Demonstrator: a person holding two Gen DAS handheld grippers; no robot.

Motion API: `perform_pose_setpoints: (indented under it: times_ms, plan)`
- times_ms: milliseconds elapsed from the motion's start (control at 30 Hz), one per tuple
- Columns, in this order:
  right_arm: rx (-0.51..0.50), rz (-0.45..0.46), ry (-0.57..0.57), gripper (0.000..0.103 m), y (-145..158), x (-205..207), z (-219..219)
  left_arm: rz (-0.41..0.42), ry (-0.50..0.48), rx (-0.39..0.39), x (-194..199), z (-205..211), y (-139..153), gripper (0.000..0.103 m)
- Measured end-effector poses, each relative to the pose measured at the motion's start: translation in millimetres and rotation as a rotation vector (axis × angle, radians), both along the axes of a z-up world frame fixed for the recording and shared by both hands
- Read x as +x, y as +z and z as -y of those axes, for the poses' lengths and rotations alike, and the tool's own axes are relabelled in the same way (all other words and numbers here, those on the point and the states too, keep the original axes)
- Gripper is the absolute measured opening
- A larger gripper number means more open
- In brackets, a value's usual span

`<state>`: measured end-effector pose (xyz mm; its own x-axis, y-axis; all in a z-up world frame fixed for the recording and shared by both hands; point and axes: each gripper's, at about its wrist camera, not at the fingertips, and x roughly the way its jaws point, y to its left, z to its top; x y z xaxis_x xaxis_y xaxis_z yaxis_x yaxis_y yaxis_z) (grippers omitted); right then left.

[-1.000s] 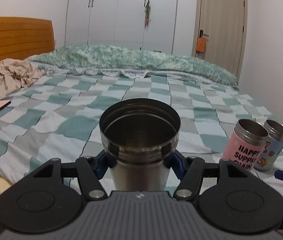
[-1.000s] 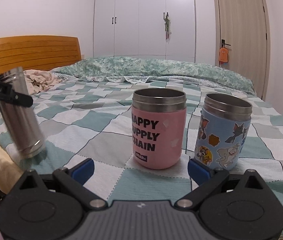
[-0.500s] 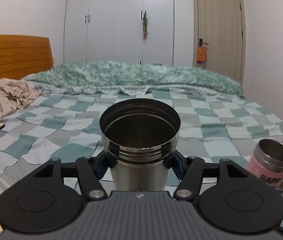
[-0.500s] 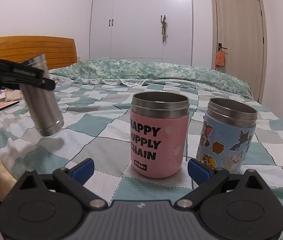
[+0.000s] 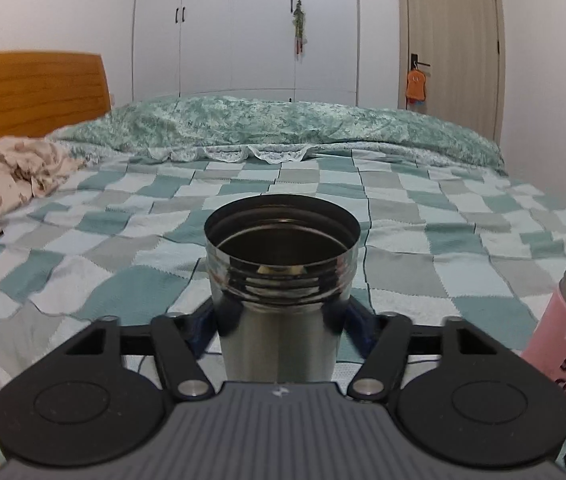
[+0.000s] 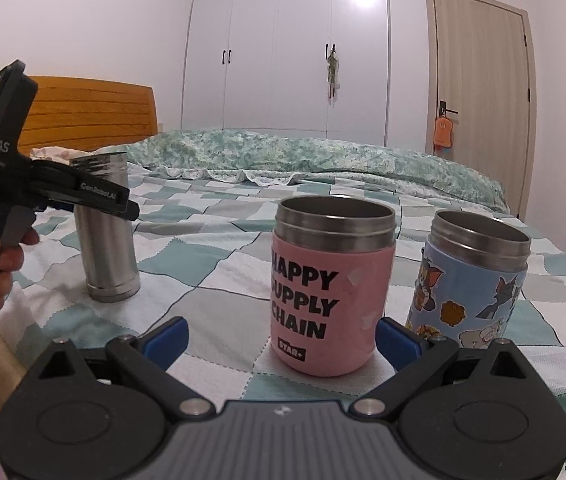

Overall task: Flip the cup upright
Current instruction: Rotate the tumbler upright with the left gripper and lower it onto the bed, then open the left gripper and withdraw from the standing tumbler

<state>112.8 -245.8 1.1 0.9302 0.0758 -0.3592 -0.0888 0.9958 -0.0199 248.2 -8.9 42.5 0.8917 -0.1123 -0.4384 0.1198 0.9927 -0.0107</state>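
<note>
Where checkered bedspread [image 5: 131,240] lies, steel cup [image 5: 281,300] upright.

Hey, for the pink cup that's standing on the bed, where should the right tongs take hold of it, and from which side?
Grip the pink cup around its pink body, below the steel rim, coming in level from the near side. It stands upright with straight round walls, and the open right tongs already sit low in front of it. The blue cup stands close on its right, so keep that finger tight to the pink wall.
</note>
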Motion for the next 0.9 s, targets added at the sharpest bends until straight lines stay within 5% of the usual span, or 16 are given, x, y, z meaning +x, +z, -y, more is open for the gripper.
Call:
perform_pose_setpoints:
  times_ms: [67, 300, 433, 667, 900]
  plan:
    - [-0.002, 0.022, 0.004, 0.100, 3, -4, -1, 0.051, -0.002, -0.029, -13, -7, 6, 0.103]
    - [0.009, 0.119, 0.011, 0.101, 21, -40, -4, 0.256, 0.036, 0.008, -92, -15, 43, 0.103]
    - [0.011, 0.180, 0.020, 0.101, 30, -69, -9, 0.301, 0.006, -0.024, -144, -21, 53, 0.103]
    - [0.013, 0.275, 0.015, 0.101, 36, -119, -14, 0.343, -0.007, -0.067, -216, -28, 32, 0.103]
    - [-0.010, 0.329, -0.019, 0.101, 25, -153, -13, 0.377, 0.003, -0.065, -247, -25, -6, 0.103]
